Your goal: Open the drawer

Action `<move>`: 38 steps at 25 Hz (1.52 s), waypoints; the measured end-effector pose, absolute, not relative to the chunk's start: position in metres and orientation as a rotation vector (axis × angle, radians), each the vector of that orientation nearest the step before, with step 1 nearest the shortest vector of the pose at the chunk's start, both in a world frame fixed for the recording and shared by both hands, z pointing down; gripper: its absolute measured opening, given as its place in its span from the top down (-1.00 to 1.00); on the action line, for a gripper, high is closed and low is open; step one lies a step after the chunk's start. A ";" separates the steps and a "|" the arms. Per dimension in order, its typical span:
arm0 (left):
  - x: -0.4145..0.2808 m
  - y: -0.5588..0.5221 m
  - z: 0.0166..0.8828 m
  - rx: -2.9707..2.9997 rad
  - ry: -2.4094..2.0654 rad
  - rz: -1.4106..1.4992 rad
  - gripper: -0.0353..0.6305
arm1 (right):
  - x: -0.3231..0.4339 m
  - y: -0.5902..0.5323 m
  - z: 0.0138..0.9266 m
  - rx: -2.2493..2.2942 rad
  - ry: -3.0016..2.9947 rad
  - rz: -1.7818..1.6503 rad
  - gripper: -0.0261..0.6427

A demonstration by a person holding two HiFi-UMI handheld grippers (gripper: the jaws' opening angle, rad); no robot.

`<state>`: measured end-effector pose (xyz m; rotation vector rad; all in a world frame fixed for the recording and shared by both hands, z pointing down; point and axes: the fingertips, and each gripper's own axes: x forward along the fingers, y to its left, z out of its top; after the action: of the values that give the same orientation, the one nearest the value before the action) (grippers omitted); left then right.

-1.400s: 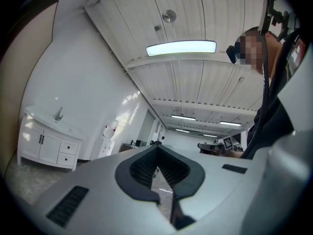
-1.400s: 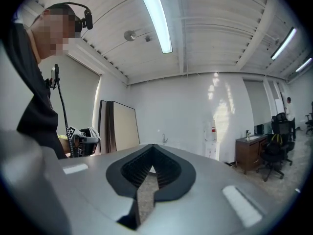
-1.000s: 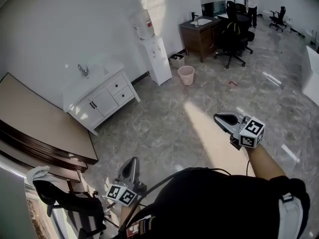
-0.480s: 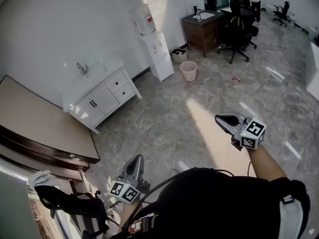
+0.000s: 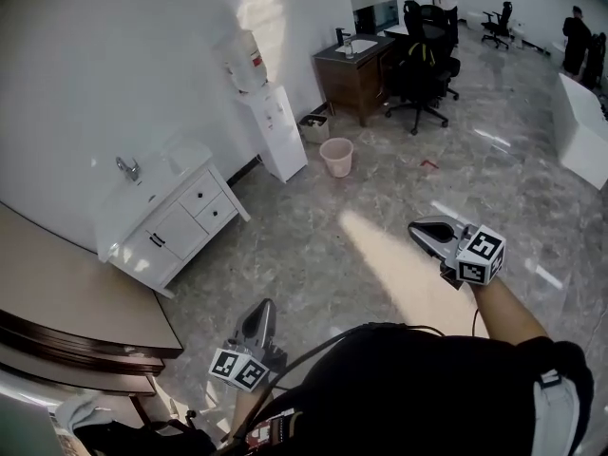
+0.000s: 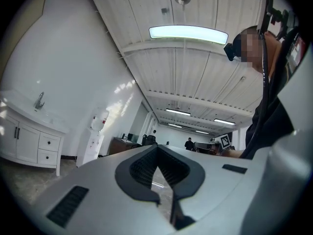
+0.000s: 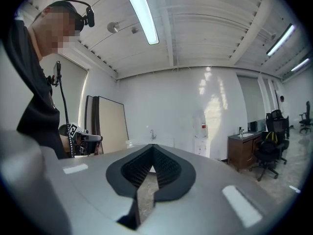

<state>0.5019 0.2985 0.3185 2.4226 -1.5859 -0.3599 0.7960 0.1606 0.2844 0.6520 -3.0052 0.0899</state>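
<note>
A white sink cabinet (image 5: pixel 161 226) with two small drawers (image 5: pixel 209 205) and a tap stands against the left wall, a good way across the floor from both grippers. It also shows at the left of the left gripper view, as the cabinet (image 6: pixel 27 141), and small behind the jaws in the right gripper view, as the cabinet (image 7: pixel 146 142). My left gripper (image 5: pixel 260 315) is low in the head view, shut and empty; its tips (image 6: pixel 156 147) meet. My right gripper (image 5: pixel 425 228) is held out at the right, jaws together with nothing in them (image 7: pixel 152 146).
A water dispenser (image 5: pixel 271 126) and a pink bin (image 5: pixel 335 157) stand beyond the cabinet. Farther back are a brown cabinet (image 5: pixel 356 65) and black office chairs (image 5: pixel 418 69). A wooden tabletop (image 5: pixel 66 297) lies at the left, a white counter (image 5: pixel 581 126) at the right. People stand far off.
The whole room has slid left and down in the head view as the person walks forward. Both grippers keep their places in the picture. The dark chair at lower left has nearly left the frame.
</note>
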 end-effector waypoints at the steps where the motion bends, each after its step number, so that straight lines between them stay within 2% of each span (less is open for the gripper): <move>1: 0.489 0.289 0.317 2.428 -1.571 -0.364 0.89 | 0.783 0.154 0.280 0.665 -3.005 0.084 0.94; 13: 0.355 0.237 0.330 2.421 -1.581 -0.402 0.89 | 0.651 0.098 0.281 0.649 -2.991 0.074 0.94; 20: 0.315 0.230 0.332 2.348 -1.704 -0.384 0.89 | 0.600 0.065 0.289 0.523 -3.012 0.075 0.94; 30: 0.304 0.193 0.331 2.166 -1.991 -0.378 0.89 | 0.551 -0.032 0.299 0.182 -3.078 0.087 0.94; 38: 0.336 0.144 0.320 1.984 -2.213 -0.426 0.89 | 0.529 -0.127 0.284 -0.123 -3.089 0.037 0.94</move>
<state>0.3360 0.1437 0.3196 1.9844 -2.2135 -0.4258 0.5288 -0.1275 0.2835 -0.1226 -3.0891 0.0366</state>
